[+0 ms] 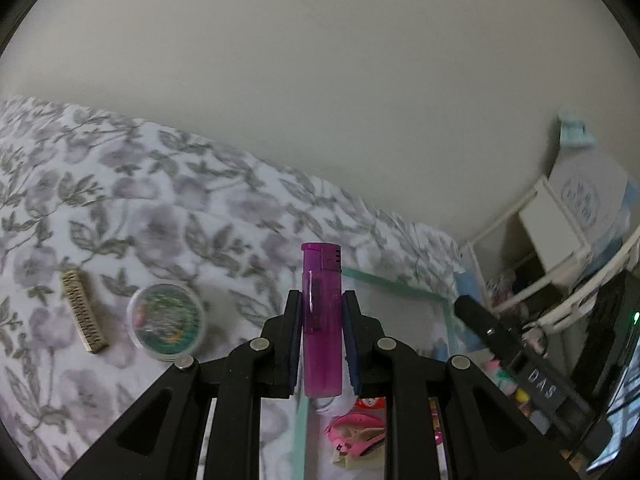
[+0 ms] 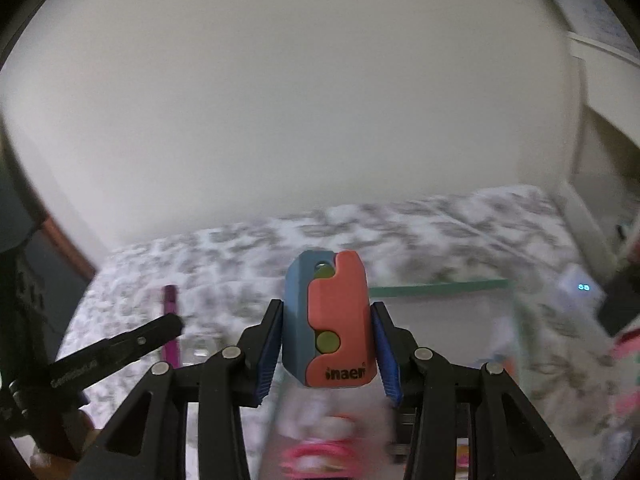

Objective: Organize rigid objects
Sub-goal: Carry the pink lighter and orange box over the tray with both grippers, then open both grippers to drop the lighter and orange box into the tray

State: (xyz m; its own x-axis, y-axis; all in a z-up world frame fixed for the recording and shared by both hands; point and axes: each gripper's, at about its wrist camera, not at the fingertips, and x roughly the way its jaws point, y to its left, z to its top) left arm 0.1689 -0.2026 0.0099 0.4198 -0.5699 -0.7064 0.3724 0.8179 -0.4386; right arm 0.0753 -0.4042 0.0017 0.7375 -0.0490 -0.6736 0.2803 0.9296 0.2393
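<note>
You're working over a bed covered by a floral bedspread, and its soft, uneven surface is probably why both items ride high in the air instead of being slid along. A clear bin with a green rim sits on the spread below and ahead of both tools; judging by the pink scissors and other small clutter already inside, that is where the rigid things are being gathered.

Your right gripper is clamped on an orange-and-blue block-shaped gadget, the pads pressing its two flat sides so it stands upright and can't roll. It hangs over the bin's near edge, well placed for a drop inside.

Your left gripper is closed tight on a purple lighter, gripped mid-body with its top clear above the fingertips; that narrow upright hold keeps it steady. It, too, hovers just short of the bin's rim.

Still lying on the spread to the left are a round clear-lidded tin and, just beside it, a small tan comb-like strip, apart from each other and awaiting their turn, I'd judge.
</note>
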